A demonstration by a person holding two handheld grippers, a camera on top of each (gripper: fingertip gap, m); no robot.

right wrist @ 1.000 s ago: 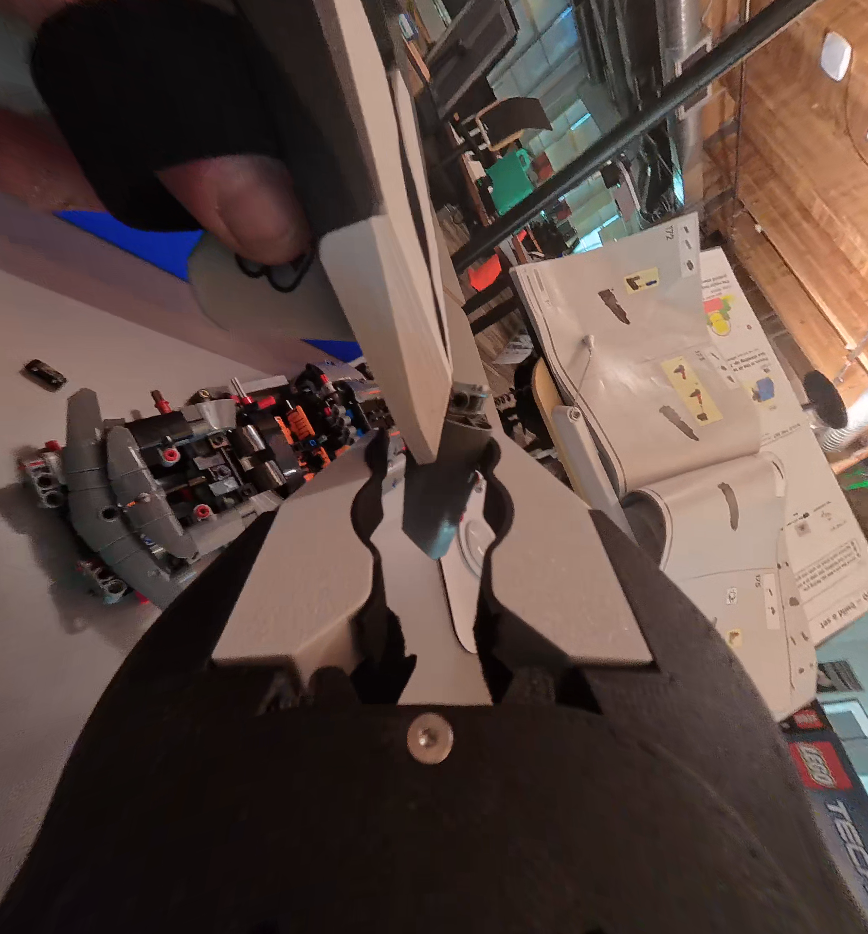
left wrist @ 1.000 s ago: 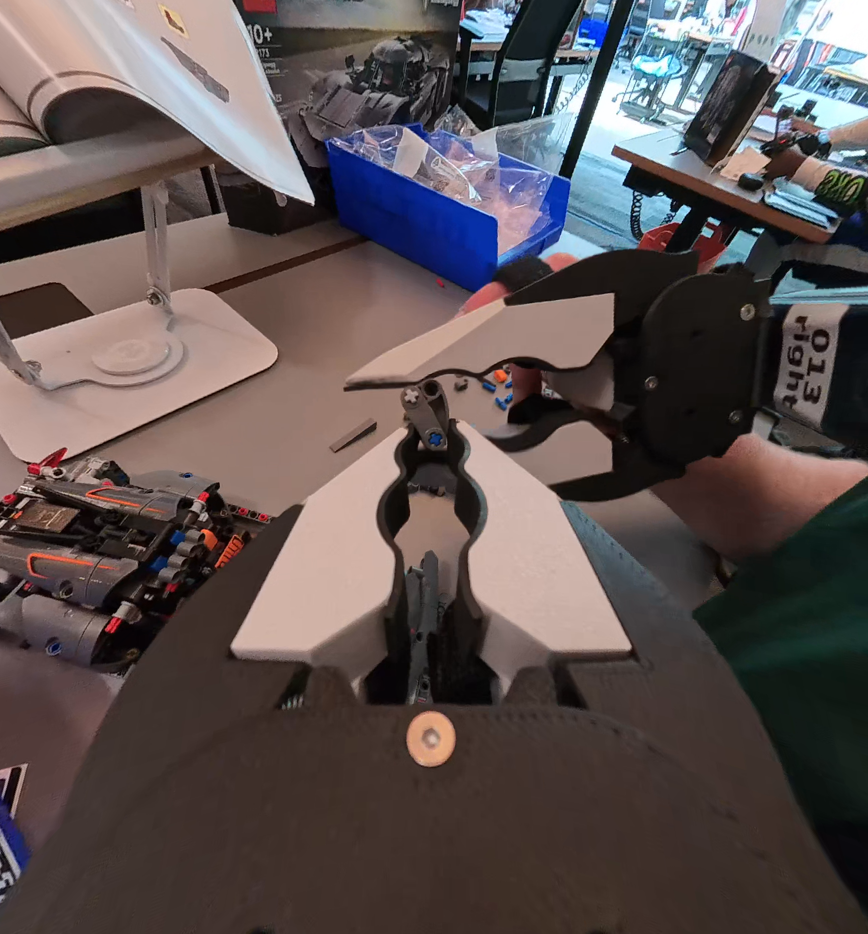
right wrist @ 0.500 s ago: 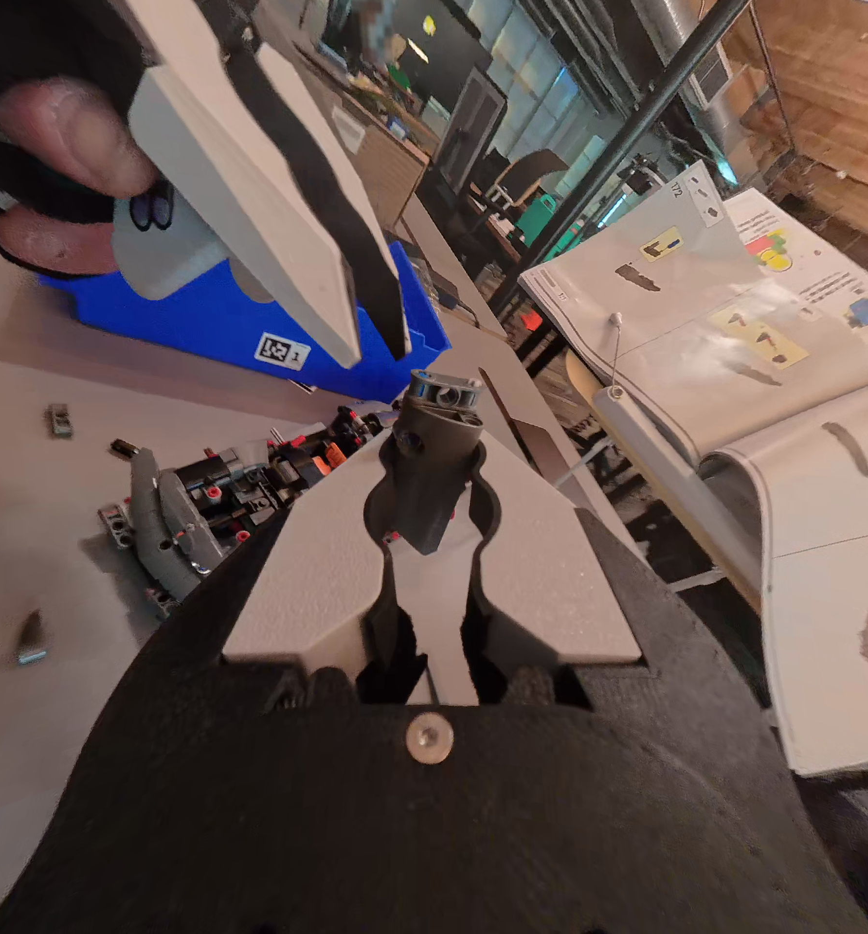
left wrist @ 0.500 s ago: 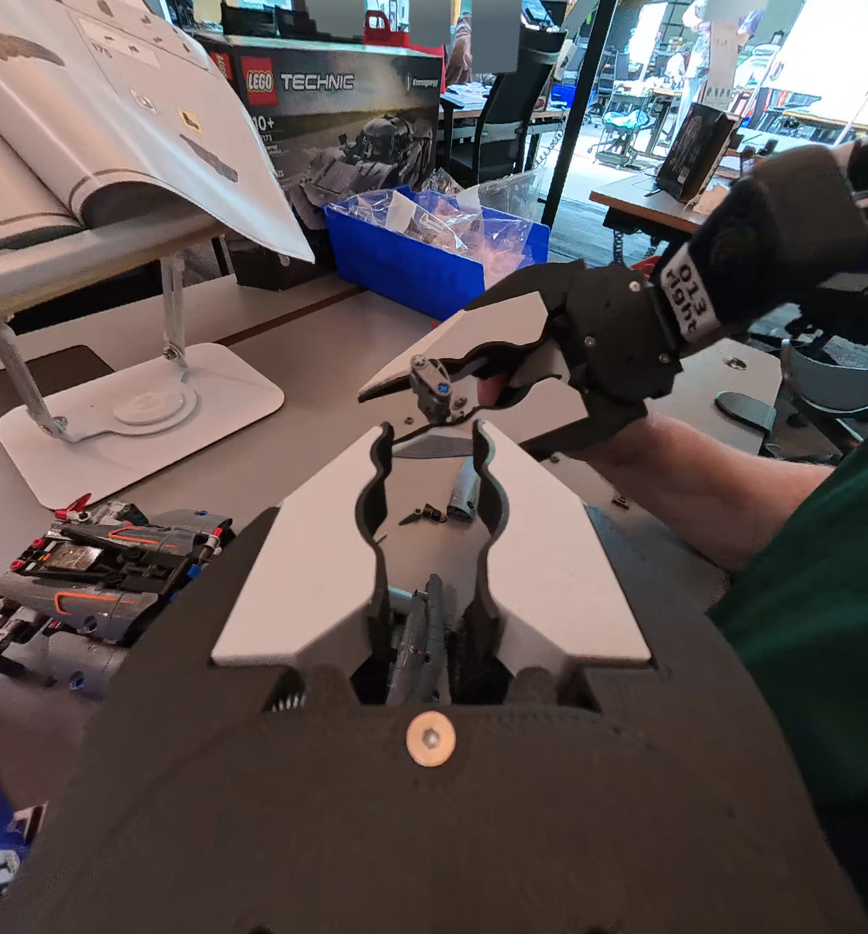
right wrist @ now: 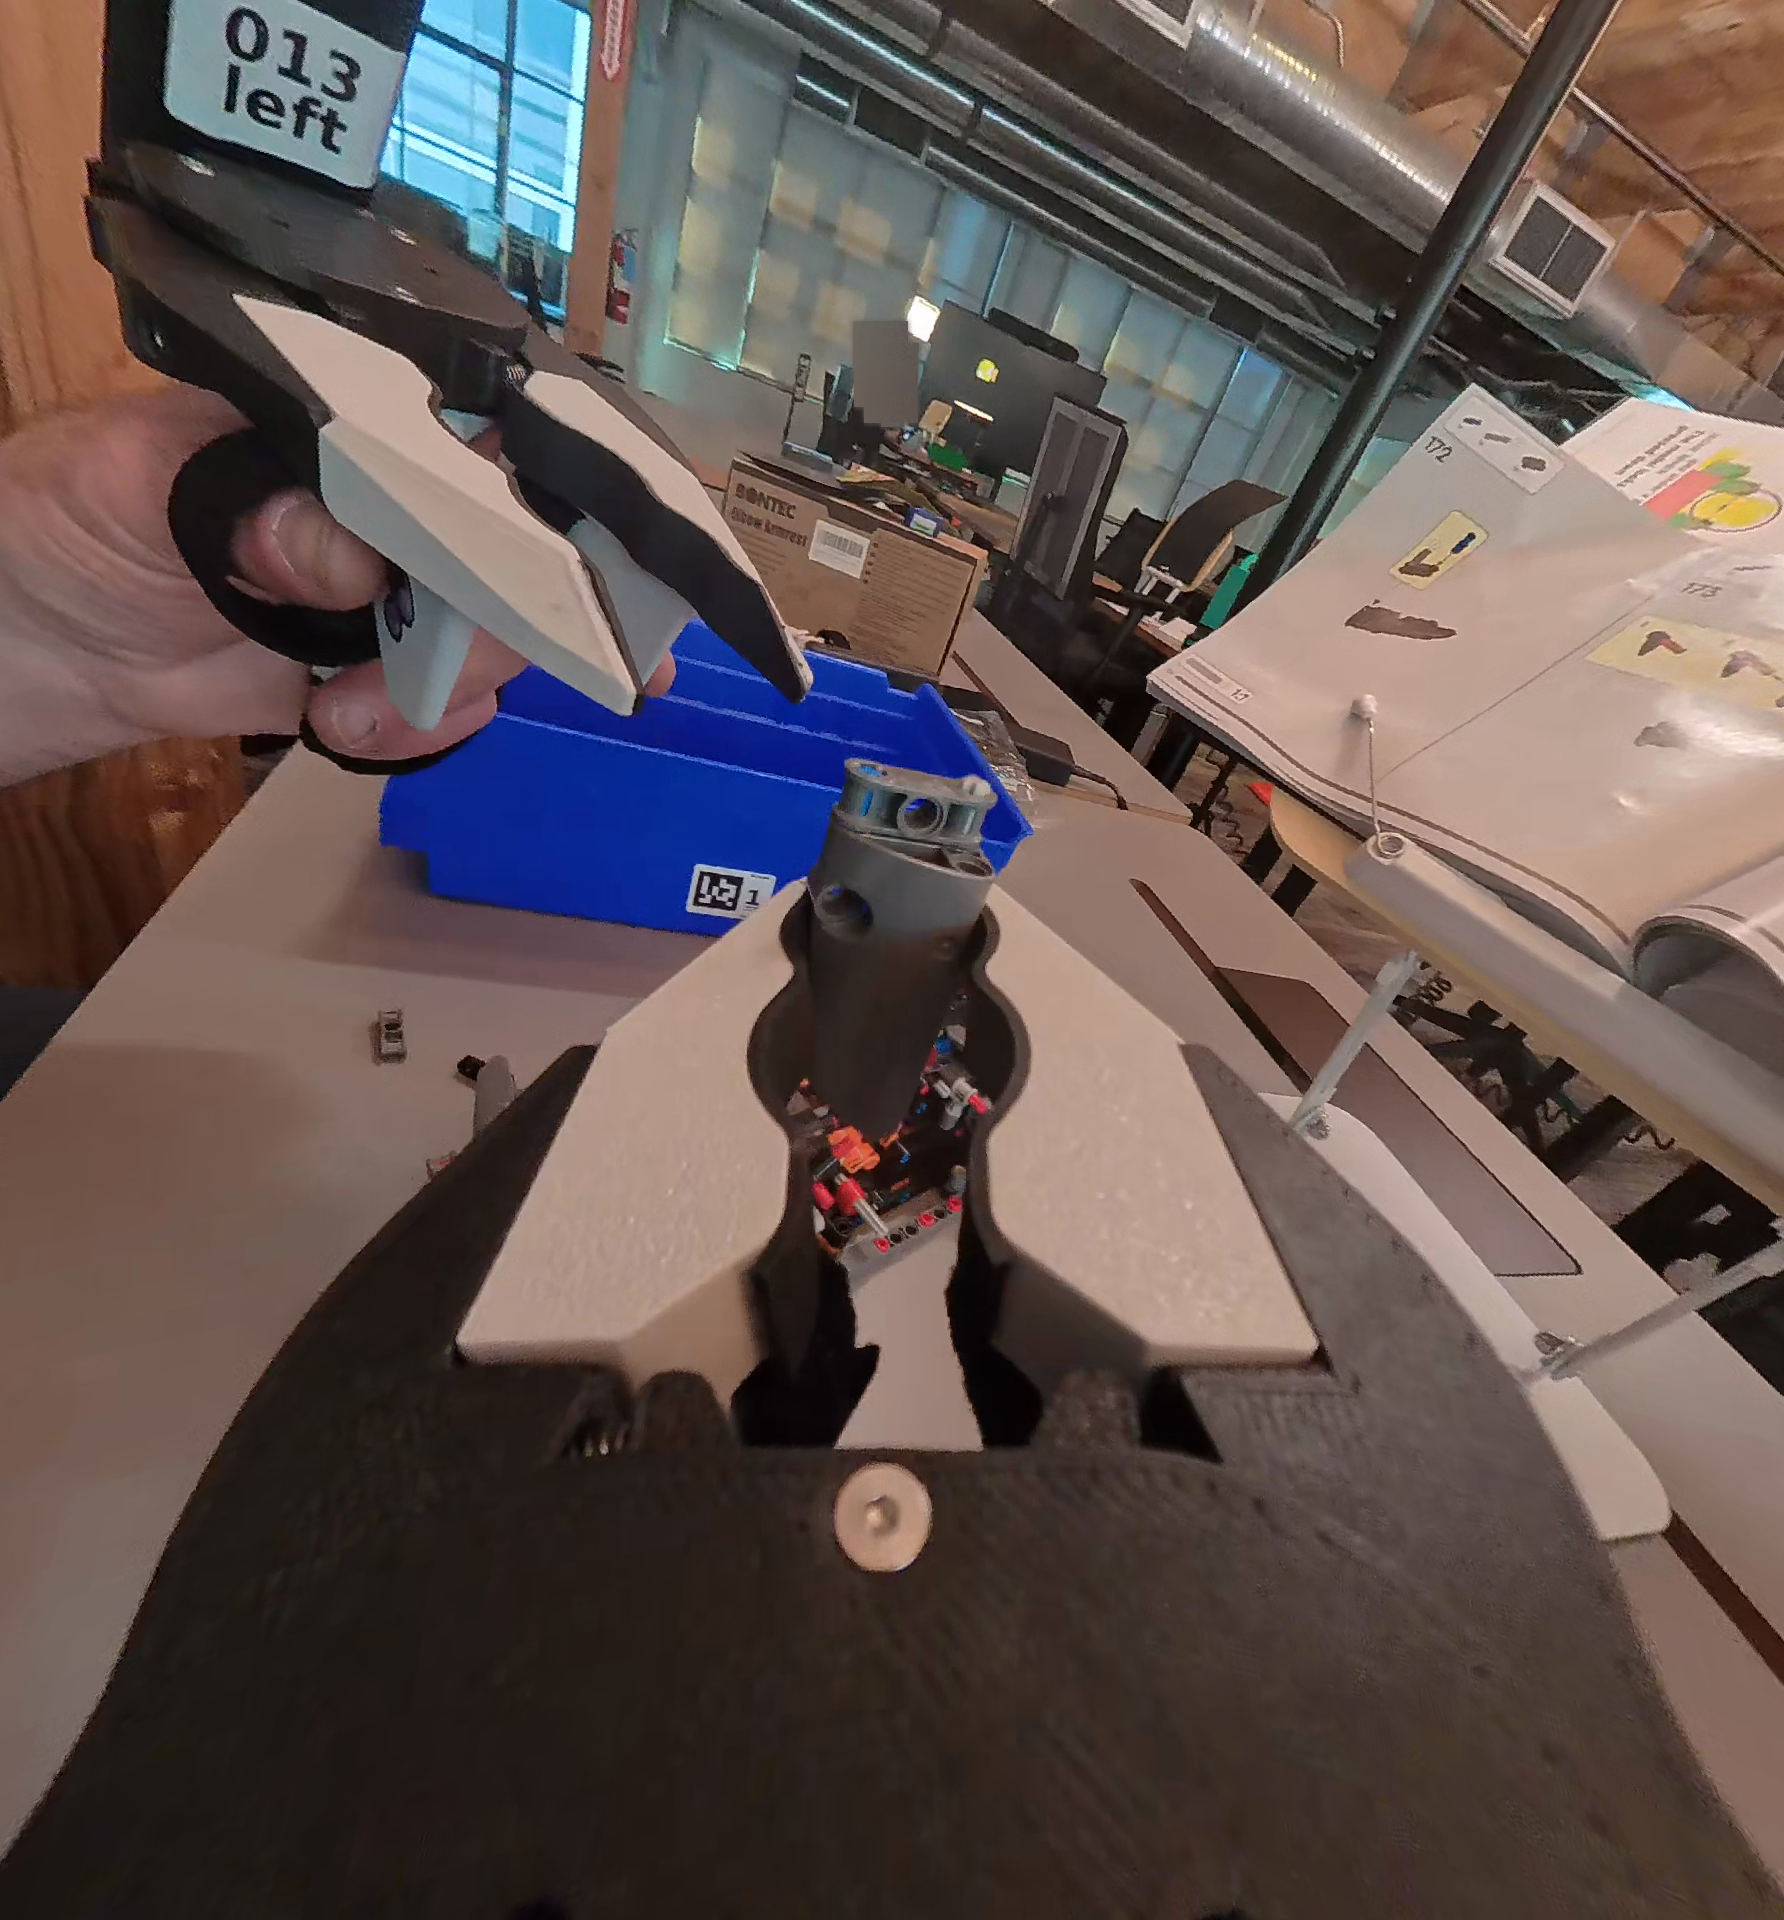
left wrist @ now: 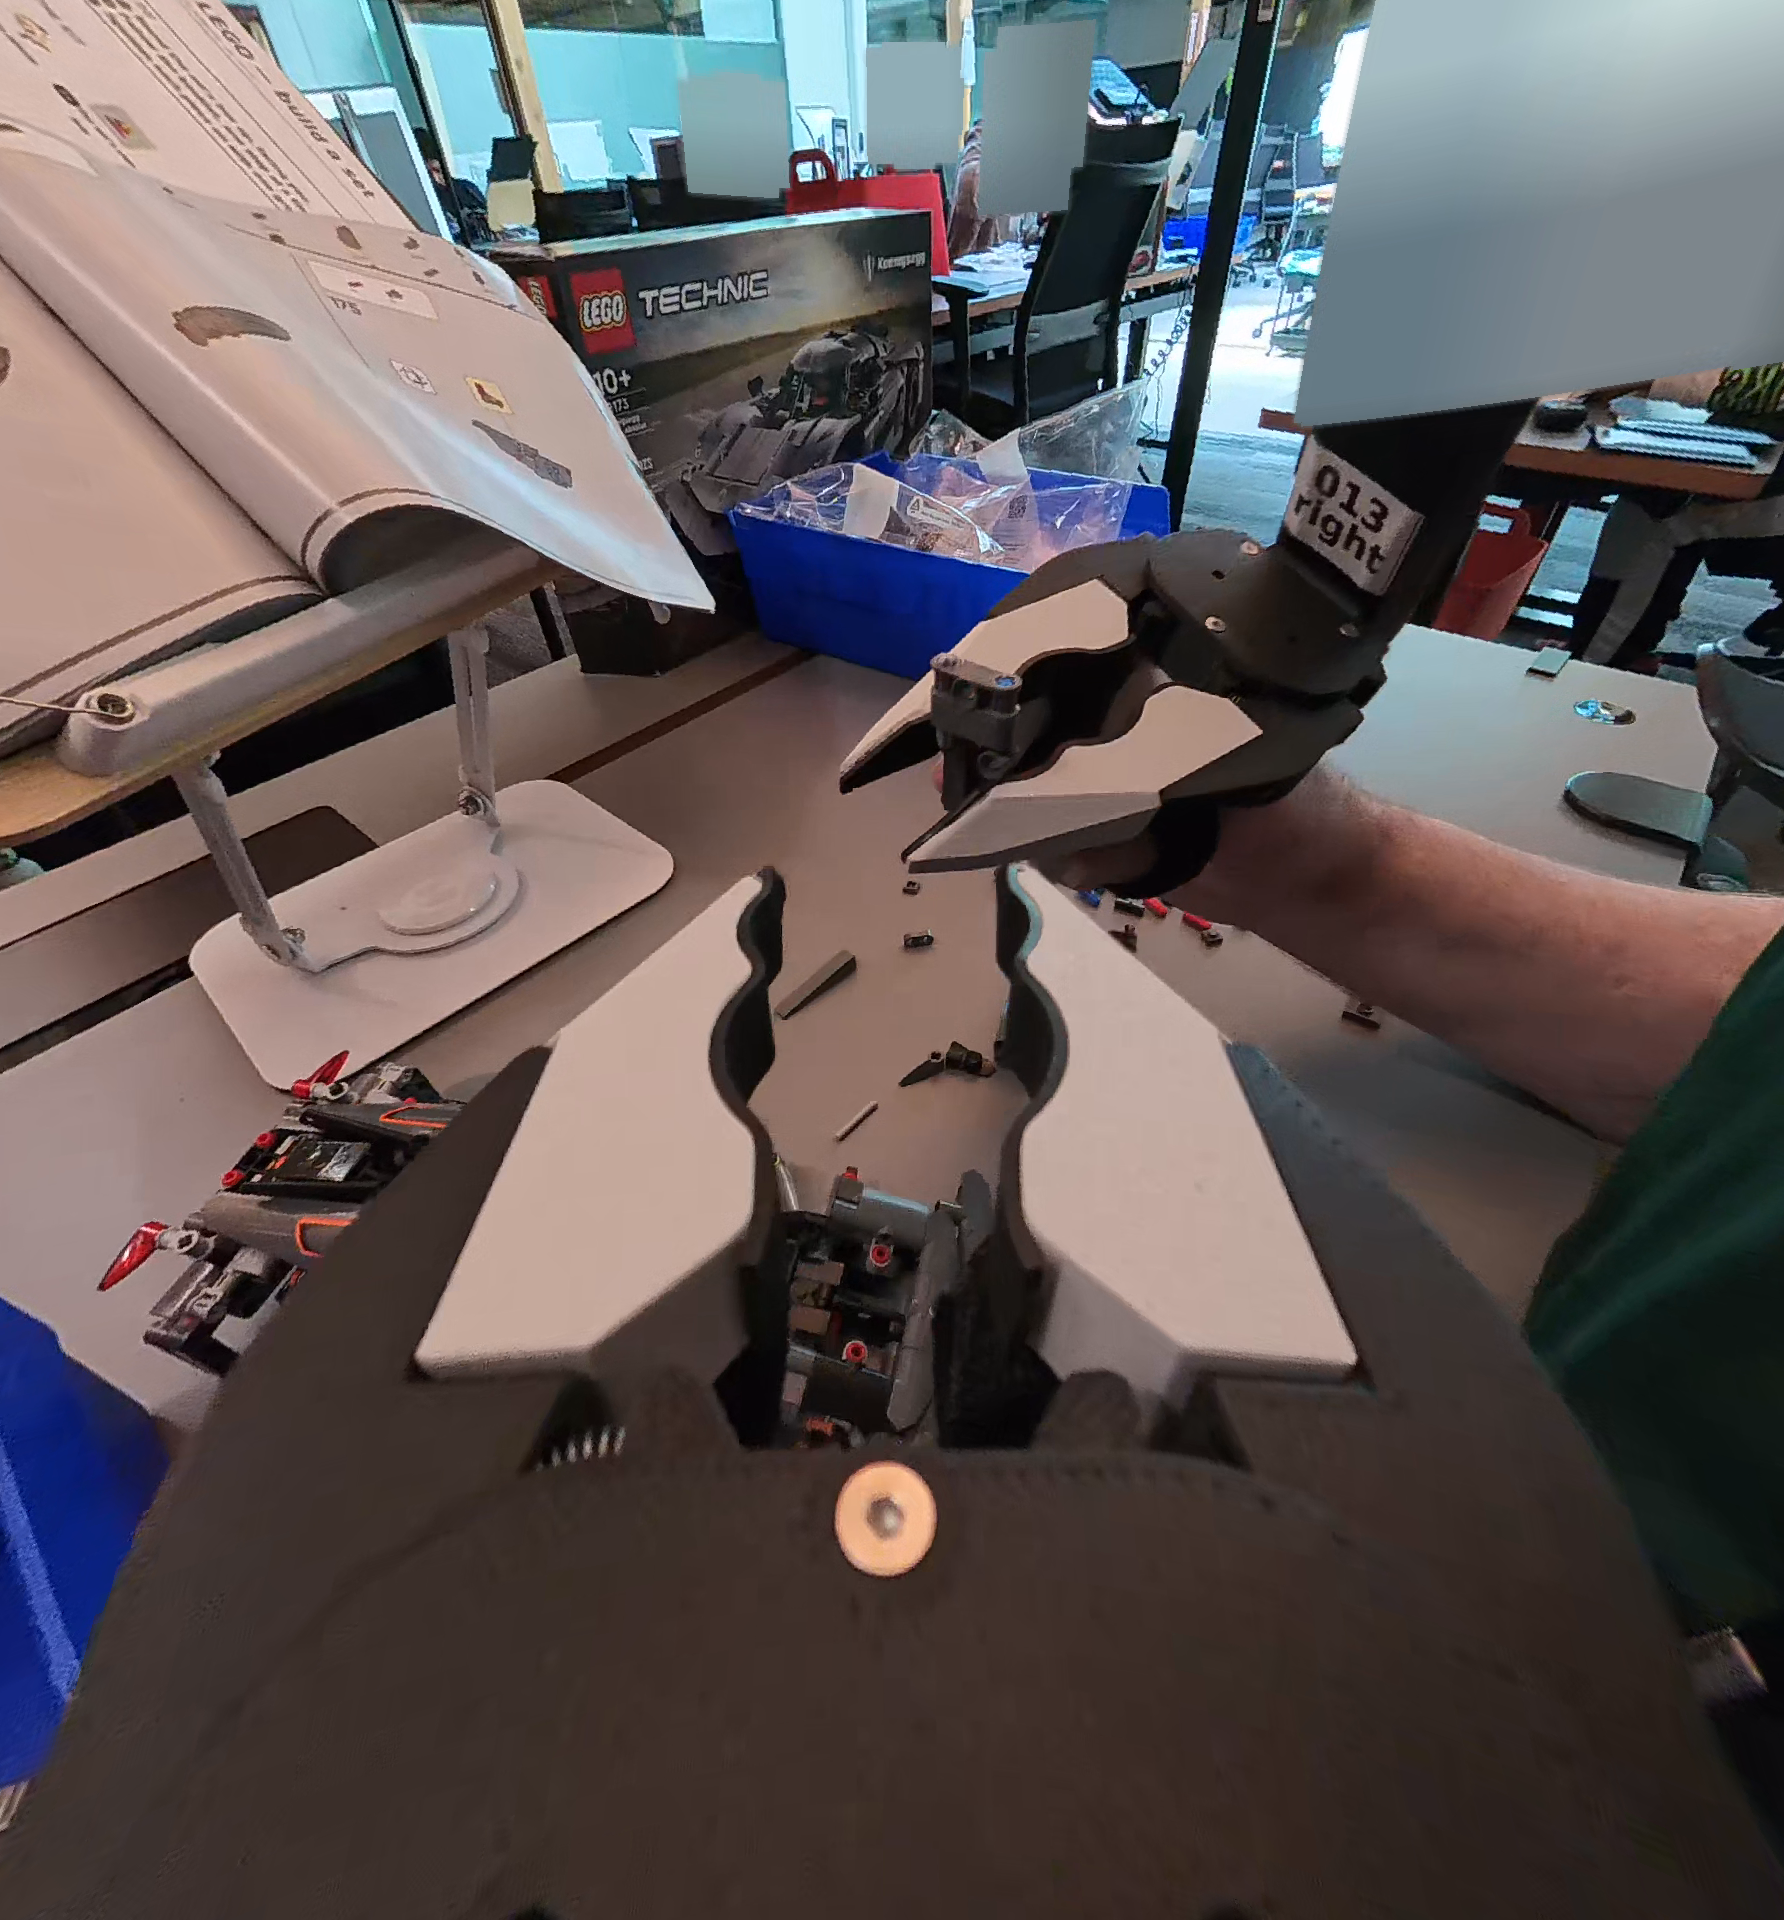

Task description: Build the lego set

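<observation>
The right gripper (right wrist: pixel 883 914), a black two-finger tool with pale grey finger plates, is clamped on a small dark grey wedge-shaped Lego sub-assembly (right wrist: pixel 893 935) capped by a lighter grey beam with round holes; the part stands clear of the fingertips, which leaves its upper end free for mating. The left gripper (left wrist: pixel 888 914) is held apart from it with its jaws spread wide and nothing between them, so it appears free to steady the model or fetch another piece. Below the left tool lies the partly built dark grey Lego car with orange stripes and red pointed tips (left wrist: pixel 275 1195), resting on the pale grey tabletop (left wrist: pixel 722 748), within reach of both tools. Loose small dark Lego pieces (left wrist: pixel 945 1062) are scattered on the tabletop between the grippers, probably laid out for later steps. The open white instruction booklet (left wrist: pixel 368 416) sits tilted on a white metal stand (left wrist: pixel 431 904), facing the person for reference. A blue plastic bin holding clear bags (left wrist: pixel 929 551) and the dark printed set box (left wrist: pixel 753 353) stand behind, away from the working area.
</observation>
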